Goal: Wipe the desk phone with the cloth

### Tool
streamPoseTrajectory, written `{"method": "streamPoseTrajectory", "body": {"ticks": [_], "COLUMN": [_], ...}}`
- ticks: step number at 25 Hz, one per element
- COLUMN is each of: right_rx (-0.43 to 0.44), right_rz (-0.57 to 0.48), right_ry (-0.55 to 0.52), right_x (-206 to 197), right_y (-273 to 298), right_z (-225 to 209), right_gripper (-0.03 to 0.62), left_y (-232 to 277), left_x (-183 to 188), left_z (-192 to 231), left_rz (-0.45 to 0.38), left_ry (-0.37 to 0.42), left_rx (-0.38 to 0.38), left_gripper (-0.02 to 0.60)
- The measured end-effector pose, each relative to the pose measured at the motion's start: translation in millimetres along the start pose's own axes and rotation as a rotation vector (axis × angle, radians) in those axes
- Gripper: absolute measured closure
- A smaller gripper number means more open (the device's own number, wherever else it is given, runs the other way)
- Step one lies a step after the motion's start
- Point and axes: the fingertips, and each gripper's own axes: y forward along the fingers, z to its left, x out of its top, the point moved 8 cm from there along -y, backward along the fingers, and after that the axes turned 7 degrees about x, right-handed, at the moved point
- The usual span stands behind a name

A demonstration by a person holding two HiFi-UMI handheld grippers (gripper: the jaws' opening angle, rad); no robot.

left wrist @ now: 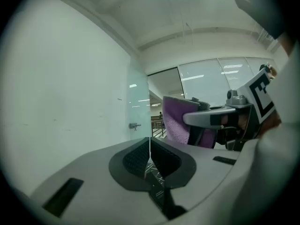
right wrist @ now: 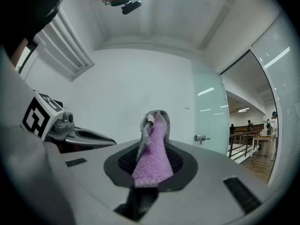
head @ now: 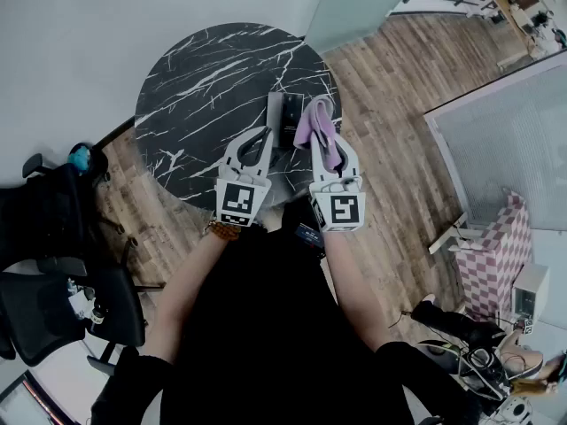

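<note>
My right gripper (right wrist: 151, 165) clamps the cloth (right wrist: 153, 130) near the desk phone (head: 284, 113), apparently for wiping; left gripper (left wrist: 149, 154) closed, empty.

Round black marble table (head: 204, 87) on wood-plank floor (head: 390, 78); black office chair (head: 53, 264) near table, pink-checkered object (head: 496, 255) well apart.

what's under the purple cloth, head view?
Marble table shows around it; desk phone sits just left. The cloth, clamped in right gripper, hides whatever lies directly beneath.
</note>
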Motion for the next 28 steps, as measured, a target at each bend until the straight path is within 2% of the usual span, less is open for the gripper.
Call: {"method": "streamPoseTrajectory", "body": {"ticks": [19,24,28], "right_rx": [-0.013,-0.004,0.013], "right_rz": [-0.016,0.025,0.025], "right_ry": [0.002,-0.056,-0.04], "right_x": [-4,0,-7], "right_y": [15,23,30], "right_z": [-3,-10,-20], "right_gripper": [0.522,0.522,0.522], "left_y": [8,21,31], "left_x": [-2,-4,-3], "left_z": [20,20,20], "left_rz": [0.003,0.005,0.01], "left_ry": [-0.039,-0.04,-0.036], "left_rx": [0.022,0.013,0.008], "left_gripper": [0.561,0.561,0.561]}}
